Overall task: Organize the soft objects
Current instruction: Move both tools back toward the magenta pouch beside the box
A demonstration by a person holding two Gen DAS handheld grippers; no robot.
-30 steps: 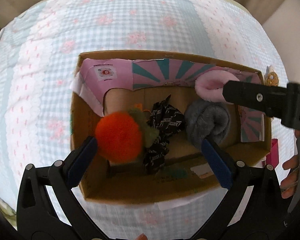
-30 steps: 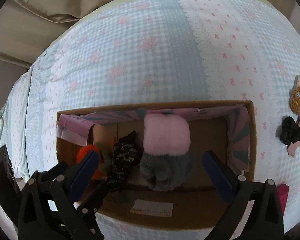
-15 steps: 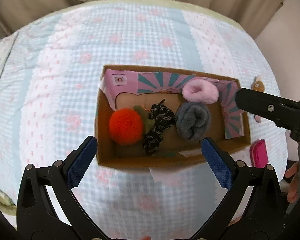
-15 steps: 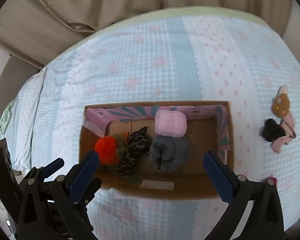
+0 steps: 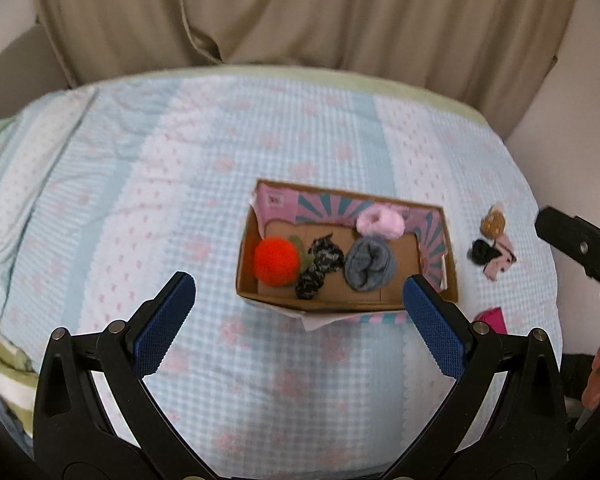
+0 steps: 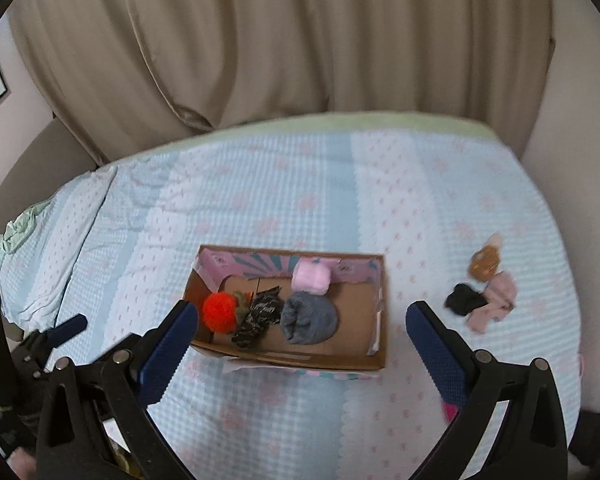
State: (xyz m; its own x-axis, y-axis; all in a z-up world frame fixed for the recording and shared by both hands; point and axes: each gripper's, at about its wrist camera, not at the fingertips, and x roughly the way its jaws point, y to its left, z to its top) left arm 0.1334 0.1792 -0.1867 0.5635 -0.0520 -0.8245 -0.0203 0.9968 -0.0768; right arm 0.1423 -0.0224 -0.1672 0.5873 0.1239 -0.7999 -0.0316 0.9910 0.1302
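Note:
An open cardboard box point(image 5: 348, 305) point(image 6: 300, 360) sits on the bed. Inside lie an orange pom-pom point(image 5: 277, 261) point(image 6: 220, 313), a black patterned scrunchie point(image 5: 320, 265) point(image 6: 260, 314), a grey rolled sock point(image 5: 370, 264) point(image 6: 310, 318) and a pink fluffy scrunchie point(image 5: 380, 222) point(image 6: 311, 277). Right of the box lie a brown plush piece point(image 5: 494, 222) point(image 6: 485, 262), a black soft item point(image 5: 482, 252) point(image 6: 464, 300) and a pink sock point(image 5: 502, 260) point(image 6: 496, 300). My left gripper point(image 5: 299, 308) and right gripper point(image 6: 302, 332) are open and empty, well above the box's near side.
The bed has a blue checked cover point(image 5: 180, 184) with its far edge at beige curtains point(image 5: 300, 12). A magenta item point(image 5: 492, 320) lies at the near right of the box. The other gripper's arm point(image 5: 580, 244) shows at the right edge.
Both grippers have pulled up and back from the box, which now looks much smaller. More of the bed and the curtains have come into view. Both stay open and empty.

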